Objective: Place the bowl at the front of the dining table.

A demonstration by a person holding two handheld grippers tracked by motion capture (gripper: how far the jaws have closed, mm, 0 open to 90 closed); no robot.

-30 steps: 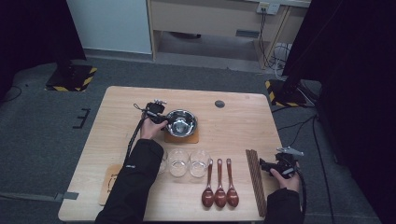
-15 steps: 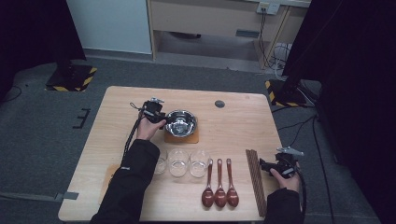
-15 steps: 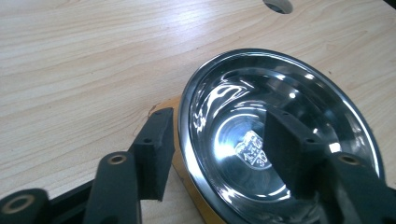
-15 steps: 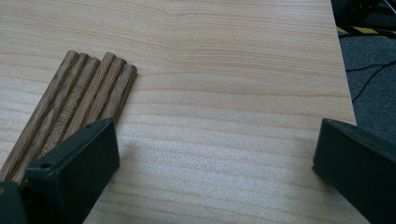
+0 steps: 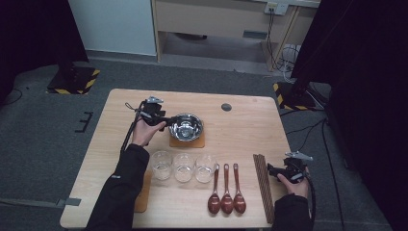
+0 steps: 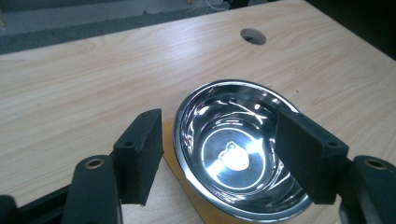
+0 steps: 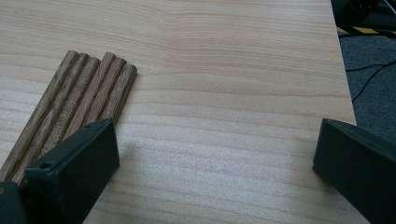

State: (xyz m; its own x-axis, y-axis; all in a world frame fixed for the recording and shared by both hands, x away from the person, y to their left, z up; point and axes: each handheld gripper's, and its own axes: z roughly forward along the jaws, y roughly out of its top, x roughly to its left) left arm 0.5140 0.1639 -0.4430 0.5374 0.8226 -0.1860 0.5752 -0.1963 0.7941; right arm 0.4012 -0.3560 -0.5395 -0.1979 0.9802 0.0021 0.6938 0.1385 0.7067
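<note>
Lab: black curtains (image 5: 370,86), hazard-taped stand bases (image 5: 72,79).

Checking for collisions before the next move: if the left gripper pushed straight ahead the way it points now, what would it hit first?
Most likely the steel bowl: the left gripper is open, its jaws straddling the bowl's near rim, so that rim comes first. Exact depth is unclear.

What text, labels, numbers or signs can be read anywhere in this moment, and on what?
No readable text, number or brand anywhere.
Steel bowl: a pale mark at the bottom centre, lost in glare; cannot tell whether it is a stamp or a reflection.
Floor plates: yellow-and-black hazard stripes, no words.
Glasses, spoons, chopsticks, table: unmarked.
</note>
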